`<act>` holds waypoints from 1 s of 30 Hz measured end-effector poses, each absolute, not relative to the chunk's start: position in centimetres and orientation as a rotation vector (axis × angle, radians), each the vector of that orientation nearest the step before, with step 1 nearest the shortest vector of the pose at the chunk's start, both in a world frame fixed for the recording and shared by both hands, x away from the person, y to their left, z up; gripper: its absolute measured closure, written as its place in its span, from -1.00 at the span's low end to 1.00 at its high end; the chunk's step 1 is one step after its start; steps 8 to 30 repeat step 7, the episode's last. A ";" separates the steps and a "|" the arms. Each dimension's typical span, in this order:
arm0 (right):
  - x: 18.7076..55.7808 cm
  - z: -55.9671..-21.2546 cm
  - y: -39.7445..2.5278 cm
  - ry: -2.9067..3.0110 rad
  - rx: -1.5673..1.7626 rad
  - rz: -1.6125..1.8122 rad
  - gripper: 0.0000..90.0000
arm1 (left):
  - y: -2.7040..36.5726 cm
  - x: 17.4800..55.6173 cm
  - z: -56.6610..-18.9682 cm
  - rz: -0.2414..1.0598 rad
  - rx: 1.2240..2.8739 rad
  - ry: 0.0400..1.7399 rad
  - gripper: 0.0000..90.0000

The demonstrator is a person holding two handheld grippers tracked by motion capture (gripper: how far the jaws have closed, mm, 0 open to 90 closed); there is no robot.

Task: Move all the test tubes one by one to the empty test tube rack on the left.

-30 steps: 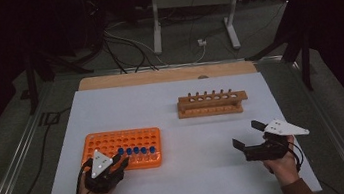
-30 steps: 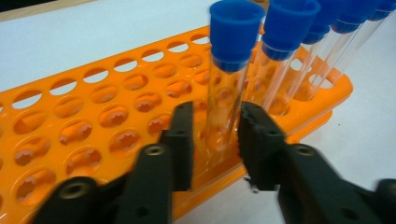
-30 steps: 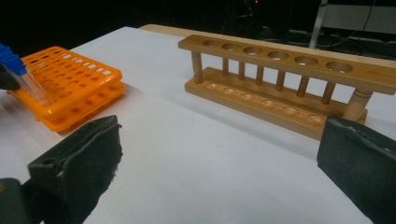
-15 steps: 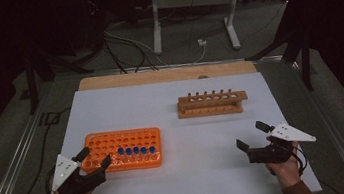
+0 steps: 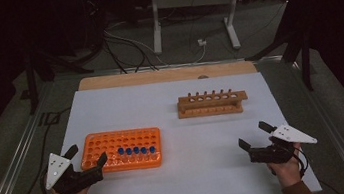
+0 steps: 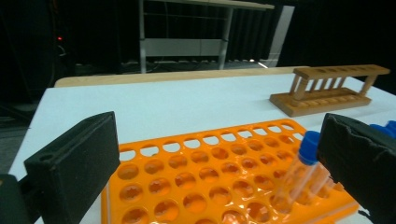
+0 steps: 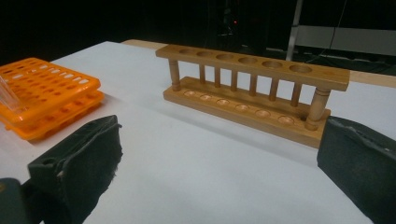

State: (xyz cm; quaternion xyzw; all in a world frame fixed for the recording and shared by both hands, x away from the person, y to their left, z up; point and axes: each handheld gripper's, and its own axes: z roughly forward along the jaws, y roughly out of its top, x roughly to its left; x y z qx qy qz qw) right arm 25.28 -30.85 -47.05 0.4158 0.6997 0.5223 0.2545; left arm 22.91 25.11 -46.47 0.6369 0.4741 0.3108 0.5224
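Tubes [image 5: 136, 151], blue-capped, are all kept in the orange rack [image 5: 115, 140] while the wooden rack [image 5: 212, 104] is left unfilled, and both the left gripper [image 5: 86, 156] and right gripper [image 5: 255, 135] are held wide open, empty.

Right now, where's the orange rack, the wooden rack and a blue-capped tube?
orange rack [image 5: 101, 149]: high view, on its empty holes at the left.
wooden rack [image 5: 211, 98]: high view, on its top bar.
blue-capped tube [image 6: 308, 141]: left gripper view, on its blue cap.
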 end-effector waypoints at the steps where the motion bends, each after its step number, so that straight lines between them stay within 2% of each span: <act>1: 25.3 -47.1 -30.8 1.900 1.131 1.415 -1.00 | 25.2 22.9 -46.6 0.741 1.528 1.139 -0.98; 30: 25.4 -47.1 -30.8 1.899 1.154 1.396 -1.00 | 25.2 22.9 -46.8 0.742 1.531 1.150 -0.98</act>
